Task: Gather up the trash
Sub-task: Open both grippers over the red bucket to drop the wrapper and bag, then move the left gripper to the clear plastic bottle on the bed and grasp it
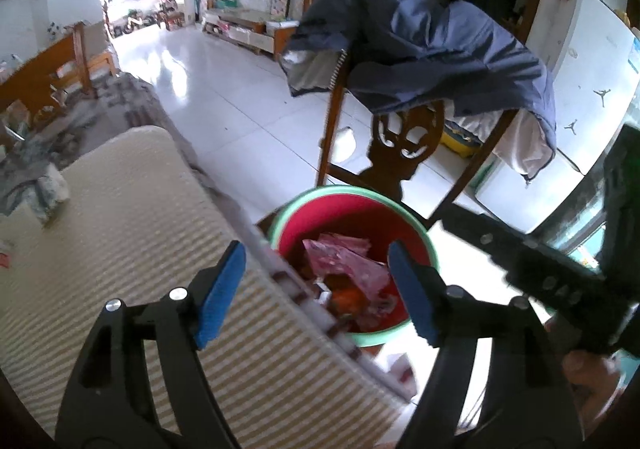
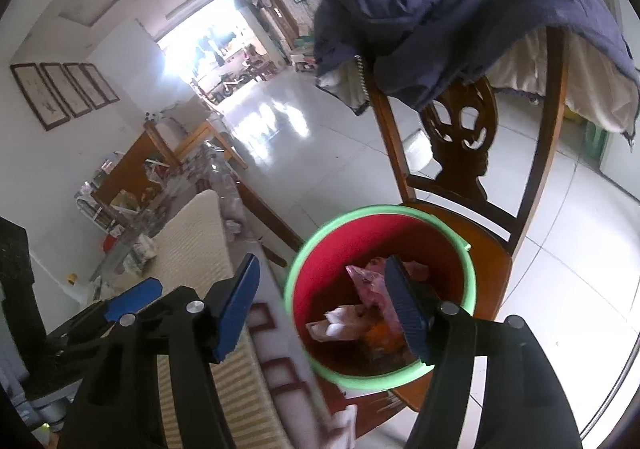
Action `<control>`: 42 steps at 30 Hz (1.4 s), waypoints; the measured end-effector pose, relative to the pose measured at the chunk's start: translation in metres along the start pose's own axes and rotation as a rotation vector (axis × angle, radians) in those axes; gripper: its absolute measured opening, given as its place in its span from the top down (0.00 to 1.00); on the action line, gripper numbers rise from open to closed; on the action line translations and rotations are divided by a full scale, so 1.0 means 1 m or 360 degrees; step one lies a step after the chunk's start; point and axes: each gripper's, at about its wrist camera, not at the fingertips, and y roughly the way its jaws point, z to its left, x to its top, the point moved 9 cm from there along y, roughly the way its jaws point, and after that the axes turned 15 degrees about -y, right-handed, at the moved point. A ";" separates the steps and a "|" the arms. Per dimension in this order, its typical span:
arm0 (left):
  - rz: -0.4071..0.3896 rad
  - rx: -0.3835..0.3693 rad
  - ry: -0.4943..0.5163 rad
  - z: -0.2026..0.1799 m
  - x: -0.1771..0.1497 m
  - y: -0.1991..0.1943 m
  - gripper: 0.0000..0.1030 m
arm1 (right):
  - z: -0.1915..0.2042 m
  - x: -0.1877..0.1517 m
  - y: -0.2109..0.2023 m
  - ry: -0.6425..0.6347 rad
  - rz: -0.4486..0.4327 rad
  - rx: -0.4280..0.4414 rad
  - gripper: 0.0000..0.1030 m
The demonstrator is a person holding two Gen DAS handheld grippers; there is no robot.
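We see a bucket [image 2: 376,375] that is red inside with a light green rim. In it lies pink crumpled plastic [image 1: 344,261], some white scraps [image 2: 334,325] and something orange [image 2: 380,337]. The table cover [image 1: 132,249] has fine stripes of cream and pale beige, and its edge [image 2: 280,345] is white with dark red square lines. The chair [image 2: 460,177] is brown wood. The jacket [image 1: 432,49] over it is greyish blue with a white lining. Both grippers are black with blue pads [image 1: 224,289]. The floor [image 1: 224,97] has glossy white tiles.
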 end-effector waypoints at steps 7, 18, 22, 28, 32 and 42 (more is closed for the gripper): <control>-0.0137 0.0404 -0.0112 0.139 0.005 -0.040 0.31 | 0.126 0.005 -0.001 -0.0223 0.0018 0.0388 0.30; -0.0030 0.0999 -0.0686 0.427 0.015 -0.060 0.30 | 0.245 -0.055 0.040 -0.0603 0.0255 0.0648 0.30; 0.0004 0.1056 -0.0726 0.473 0.023 -0.050 0.22 | 0.231 -0.051 0.046 -0.0459 0.0282 0.0651 0.29; 0.0130 0.1080 -0.0669 0.493 0.029 -0.025 0.11 | 0.242 -0.058 0.044 -0.0547 0.0307 0.0648 0.29; 0.0179 0.1035 -0.0725 0.490 0.023 -0.021 0.38 | 0.239 -0.059 0.045 -0.0521 0.0313 0.0653 0.29; 0.0192 0.0936 -0.0743 0.425 -0.045 -0.062 0.38 | 0.240 -0.063 0.045 -0.0538 0.0339 0.0641 0.29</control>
